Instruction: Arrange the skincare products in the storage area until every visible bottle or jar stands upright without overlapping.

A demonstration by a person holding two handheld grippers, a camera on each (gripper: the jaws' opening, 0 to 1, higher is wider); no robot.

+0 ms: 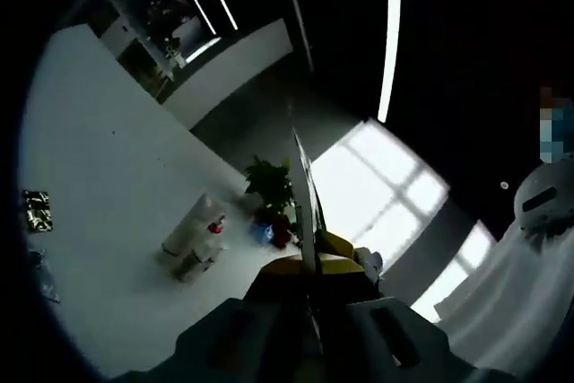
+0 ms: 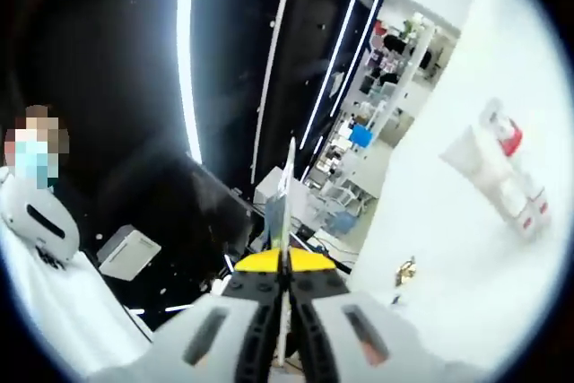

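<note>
A small cluster of white skincare tubes and bottles (image 1: pixel 192 238), one with a red cap (image 1: pixel 215 228), lies on the white table (image 1: pixel 108 177); how each one rests is too small to tell. My left gripper (image 1: pixel 299 148) is shut, its jaws pressed together, well off the cluster and to its right in the picture. In the right gripper view the same white tubes with red caps (image 2: pixel 499 170) lie on the table (image 2: pixel 448 248) at the right. My right gripper (image 2: pixel 290 155) is shut too, raised well away from them.
A potted green plant (image 1: pixel 269 184) with blue and red items at its foot stands near the products. A dark patterned packet (image 1: pixel 36 211) lies at the table's far left. A small gold-topped item (image 2: pixel 405 269) sits on the table. A person in white (image 2: pixel 45 248) stands close by.
</note>
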